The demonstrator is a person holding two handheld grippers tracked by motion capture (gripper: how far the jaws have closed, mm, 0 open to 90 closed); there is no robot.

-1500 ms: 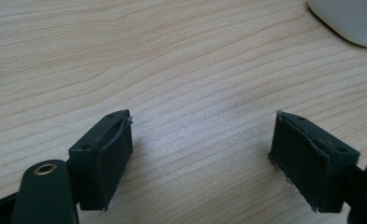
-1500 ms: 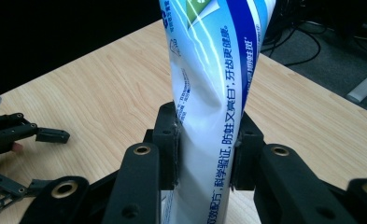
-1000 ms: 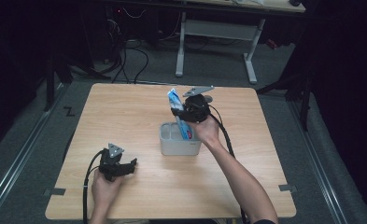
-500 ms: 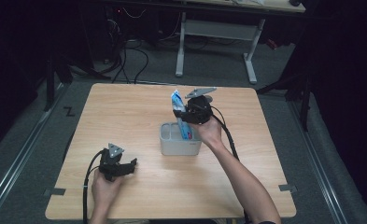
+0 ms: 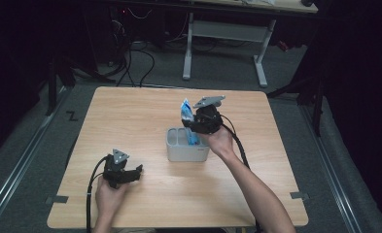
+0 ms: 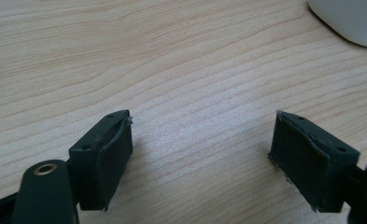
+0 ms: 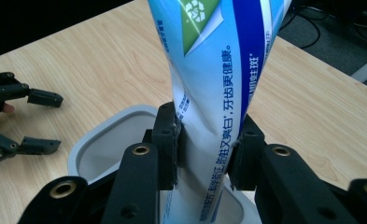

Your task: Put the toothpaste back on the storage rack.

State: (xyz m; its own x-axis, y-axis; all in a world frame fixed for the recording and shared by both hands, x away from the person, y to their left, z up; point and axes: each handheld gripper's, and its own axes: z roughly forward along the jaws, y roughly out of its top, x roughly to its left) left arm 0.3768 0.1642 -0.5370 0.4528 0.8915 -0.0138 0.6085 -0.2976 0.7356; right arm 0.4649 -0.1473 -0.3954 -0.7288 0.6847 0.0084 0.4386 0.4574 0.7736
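My right gripper (image 5: 194,125) is shut on a white and blue toothpaste tube (image 5: 187,118), held upright with its lower end inside a grey rectangular holder (image 5: 186,152) at the table's middle. In the right gripper view both pads squeeze the toothpaste tube (image 7: 218,98) at its twisted waist, above the holder's rim (image 7: 102,128). My left gripper (image 5: 136,173) rests low over the table near the front left, open with nothing between its fingers. In the left gripper view its pads (image 6: 113,154) stand wide apart over bare wood, and a corner of the holder (image 6: 349,18) shows at the top right.
The wooden table (image 5: 130,121) has bare wood all around the holder. Cables trail from both grippers toward the front edge. Beyond the far edge stand a white desk frame (image 5: 227,34) and floor cables in the dark.
The right gripper and the tube have shifted very slightly over the holder. The left gripper has stayed where it was.
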